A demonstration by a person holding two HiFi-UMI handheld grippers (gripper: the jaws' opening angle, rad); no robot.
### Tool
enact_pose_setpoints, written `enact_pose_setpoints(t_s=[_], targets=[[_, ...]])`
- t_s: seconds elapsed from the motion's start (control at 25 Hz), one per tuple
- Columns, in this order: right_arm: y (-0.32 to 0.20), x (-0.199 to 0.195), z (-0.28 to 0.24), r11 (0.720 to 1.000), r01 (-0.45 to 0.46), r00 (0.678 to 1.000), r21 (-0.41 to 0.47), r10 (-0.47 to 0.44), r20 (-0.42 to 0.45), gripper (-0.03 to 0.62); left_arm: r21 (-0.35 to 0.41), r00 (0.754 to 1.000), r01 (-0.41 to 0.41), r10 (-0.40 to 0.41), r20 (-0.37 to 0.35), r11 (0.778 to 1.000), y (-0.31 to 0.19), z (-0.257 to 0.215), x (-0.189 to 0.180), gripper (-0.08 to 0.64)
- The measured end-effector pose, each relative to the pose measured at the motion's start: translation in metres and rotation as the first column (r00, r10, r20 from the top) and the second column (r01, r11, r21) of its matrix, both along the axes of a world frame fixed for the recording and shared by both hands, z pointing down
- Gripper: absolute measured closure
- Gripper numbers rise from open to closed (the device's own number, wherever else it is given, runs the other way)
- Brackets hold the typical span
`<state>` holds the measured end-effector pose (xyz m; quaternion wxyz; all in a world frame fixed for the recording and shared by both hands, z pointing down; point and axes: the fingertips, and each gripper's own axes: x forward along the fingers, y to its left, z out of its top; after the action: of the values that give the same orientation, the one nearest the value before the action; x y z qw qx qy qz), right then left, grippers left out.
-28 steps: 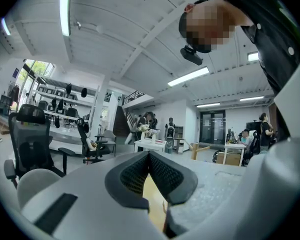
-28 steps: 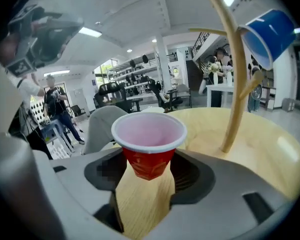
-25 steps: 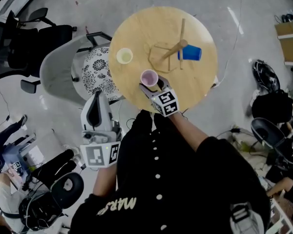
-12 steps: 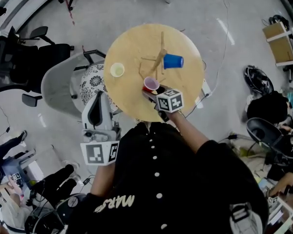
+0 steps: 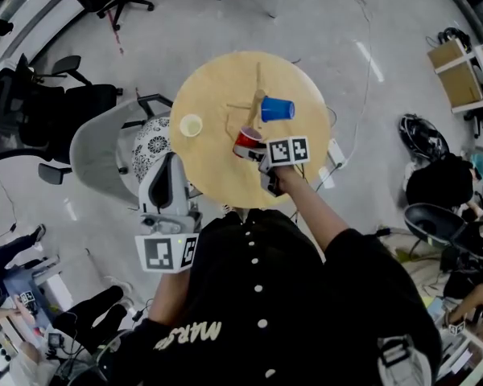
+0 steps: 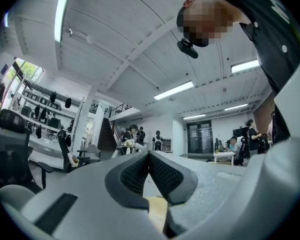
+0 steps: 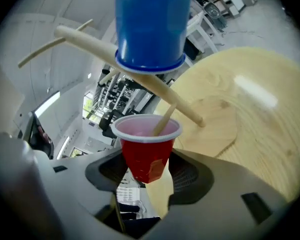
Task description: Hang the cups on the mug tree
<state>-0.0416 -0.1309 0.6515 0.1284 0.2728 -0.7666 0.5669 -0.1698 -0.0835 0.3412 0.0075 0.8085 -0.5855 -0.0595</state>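
A wooden mug tree (image 5: 257, 92) stands on the round wooden table (image 5: 217, 175), with a blue cup (image 5: 277, 108) hanging on one of its pegs. My right gripper (image 5: 254, 151) is shut on a red cup (image 5: 246, 143), tipped onto its side beside the tree. In the right gripper view the red cup (image 7: 146, 151) sits between the pads of the right gripper (image 7: 147, 171), and a peg of the tree (image 7: 90, 40) reaches into its mouth below the blue cup (image 7: 150, 24). A pale yellow cup (image 5: 191, 125) stands upright at the table's left. My left gripper (image 5: 170, 163) hangs off the table, its jaws shut (image 6: 149, 156) on nothing.
A grey chair (image 5: 101, 147) with a patterned cushion (image 5: 151, 139) stands against the table's left edge. Black office chairs (image 5: 32, 107) are further left. Cables and bags lie on the floor to the right (image 5: 423, 139). The tree's flat base (image 7: 212, 129) takes up the table's middle.
My right gripper has lifted the red cup off the table, carried it toward the tree and rolled it from upright onto its side. The left gripper has risen a little.
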Motion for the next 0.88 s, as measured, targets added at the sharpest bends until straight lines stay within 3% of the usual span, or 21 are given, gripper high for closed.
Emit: enact_pose_setpoints(t_s=[0.28, 0.52, 0.64, 0.88], targets=[[-0.028, 0.017, -0.001, 0.99, -0.139, 0.987, -0.029, 0.141, 0.074, 0.337, -0.004, 1.0, -0.005, 0.005, 0.004, 1.0, -0.004, 0.0, 0.009, 0.566], [-0.037, 0.022, -0.004, 0.984, -0.178, 0.98, 0.01, 0.176, 0.095, 0.337, -0.012, 1.0, -0.005, 0.005, 0.005, 1.0, -0.007, 0.002, 0.012, 0.566], [-0.037, 0.022, -0.007, 0.979, -0.198, 0.976, 0.05, 0.192, 0.1, 0.258, -0.012, 1.0, -0.002, 0.003, 0.006, 1.0, -0.006, 0.003, 0.01, 0.566], [-0.04, 0.032, -0.008, 0.966, -0.21, 0.977, 0.148, 0.203, 0.061, 0.205, -0.017, 1.0, -0.006, 0.006, 0.003, 1.0, -0.012, 0.005, 0.012, 0.566]])
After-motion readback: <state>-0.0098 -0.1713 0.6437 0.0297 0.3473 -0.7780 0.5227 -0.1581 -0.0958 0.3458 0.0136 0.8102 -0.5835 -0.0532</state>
